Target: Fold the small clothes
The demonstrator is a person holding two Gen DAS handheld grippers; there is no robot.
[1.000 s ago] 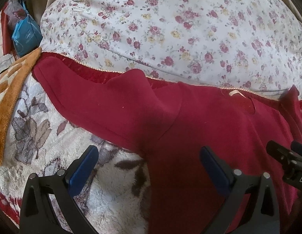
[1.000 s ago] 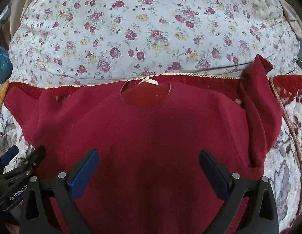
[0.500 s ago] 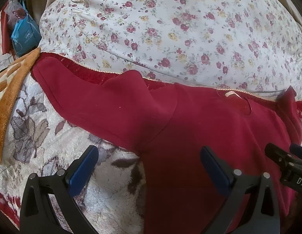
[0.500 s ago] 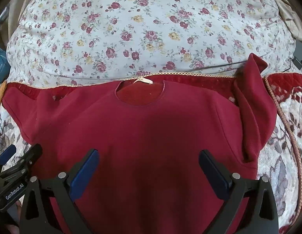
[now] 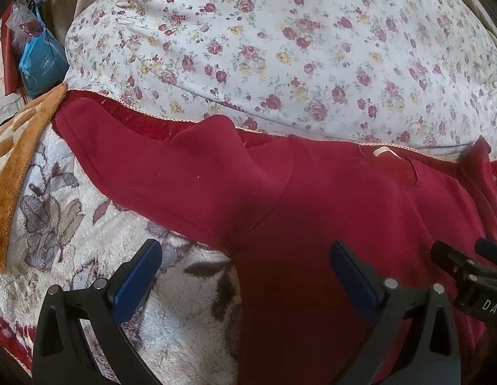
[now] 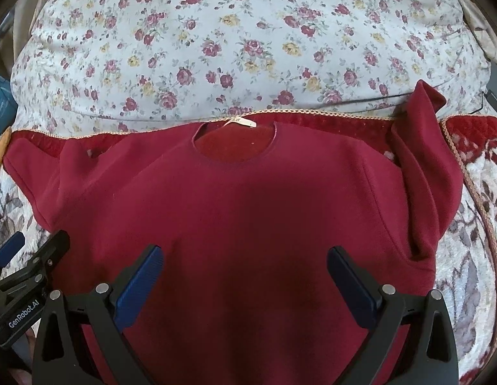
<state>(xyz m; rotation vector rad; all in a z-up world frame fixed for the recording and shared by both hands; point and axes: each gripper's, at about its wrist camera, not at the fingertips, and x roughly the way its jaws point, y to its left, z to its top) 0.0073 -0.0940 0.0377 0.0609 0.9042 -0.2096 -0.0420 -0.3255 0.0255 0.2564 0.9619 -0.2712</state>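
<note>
I hold both grippers low over the near part of a red top [image 6: 248, 218], side by side. My left gripper [image 5: 245, 276] has its fingers spread wide, straddling the top's left edge below the armpit, gripping nothing. My right gripper [image 6: 245, 276] is likewise wide, over the middle of the body. The top lies face up on a fluffy blanket [image 5: 72, 224], collar far, left sleeve [image 5: 145, 166] stretched out left, right sleeve [image 6: 422, 173] crumpled. A floral duvet [image 6: 248, 38] bulges beyond. A blue bag [image 5: 43, 64] sits far left.
</note>
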